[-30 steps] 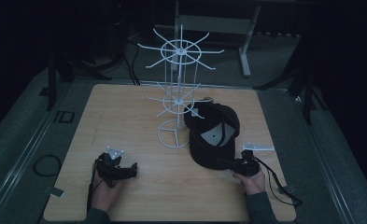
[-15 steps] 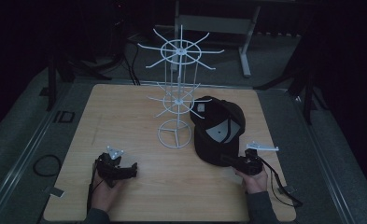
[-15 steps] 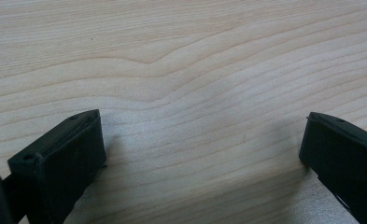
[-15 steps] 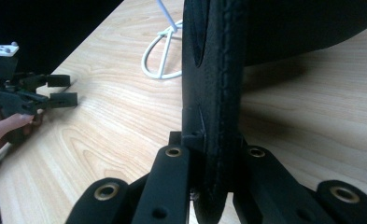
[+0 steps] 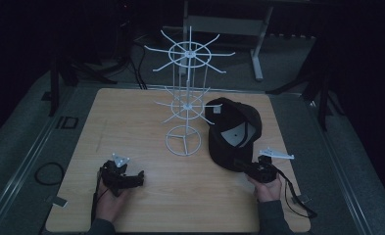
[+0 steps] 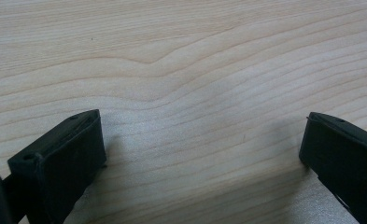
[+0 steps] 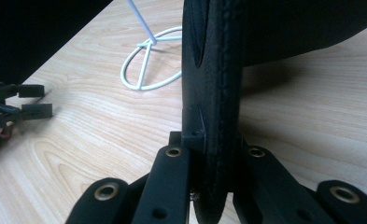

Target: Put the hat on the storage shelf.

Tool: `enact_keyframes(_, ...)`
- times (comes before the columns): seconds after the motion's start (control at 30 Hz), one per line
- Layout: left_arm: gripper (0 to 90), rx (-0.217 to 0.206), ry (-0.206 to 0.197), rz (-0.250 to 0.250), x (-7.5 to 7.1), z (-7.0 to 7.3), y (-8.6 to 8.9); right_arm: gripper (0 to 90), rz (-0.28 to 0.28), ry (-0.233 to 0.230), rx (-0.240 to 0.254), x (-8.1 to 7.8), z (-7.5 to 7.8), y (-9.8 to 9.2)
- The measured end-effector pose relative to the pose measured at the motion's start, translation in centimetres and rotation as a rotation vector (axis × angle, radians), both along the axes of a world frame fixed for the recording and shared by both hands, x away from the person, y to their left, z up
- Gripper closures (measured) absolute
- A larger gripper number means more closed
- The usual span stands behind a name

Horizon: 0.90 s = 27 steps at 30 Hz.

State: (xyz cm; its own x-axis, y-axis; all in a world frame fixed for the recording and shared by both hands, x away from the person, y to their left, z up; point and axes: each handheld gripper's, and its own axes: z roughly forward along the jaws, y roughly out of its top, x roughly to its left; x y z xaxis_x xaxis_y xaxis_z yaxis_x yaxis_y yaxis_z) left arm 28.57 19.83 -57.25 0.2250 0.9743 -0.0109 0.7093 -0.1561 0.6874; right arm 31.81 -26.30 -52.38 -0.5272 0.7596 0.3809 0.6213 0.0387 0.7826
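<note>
A black cap (image 5: 234, 129) lies on the wooden table (image 5: 131, 112) just right of a white wire display rack (image 5: 185, 98). My right gripper (image 5: 246, 166) is at the cap's near edge, shut on its brim. In the right gripper view the brim (image 7: 214, 70) stands on edge, clamped between the two jaws of the right gripper (image 7: 211, 158). My left gripper (image 5: 136, 177) rests low over the table at the near left, open. In the left gripper view, the left gripper (image 6: 202, 154) has only bare wood between its wide-apart jaws.
The rack's ring base (image 7: 148, 65) sits on the table left of the cap, with hook arms spreading at two levels (image 5: 190, 49). Dark floor, cables and a metal frame (image 5: 258, 44) surround the table. The left gripper (image 7: 27, 100) appears far off in the right gripper view.
The cap and my right gripper have edged slightly to the right and farther from me. The left gripper has stayed where it was.
</note>
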Motion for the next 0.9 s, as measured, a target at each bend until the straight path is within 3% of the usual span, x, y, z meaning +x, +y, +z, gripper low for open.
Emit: enact_keyframes(0.9, 0.2, 0.002, 0.001, 0.001, 0.0, 0.0, 0.0, 86.4, -0.073, -0.084, -0.045, 0.6, 1.6, 0.1)
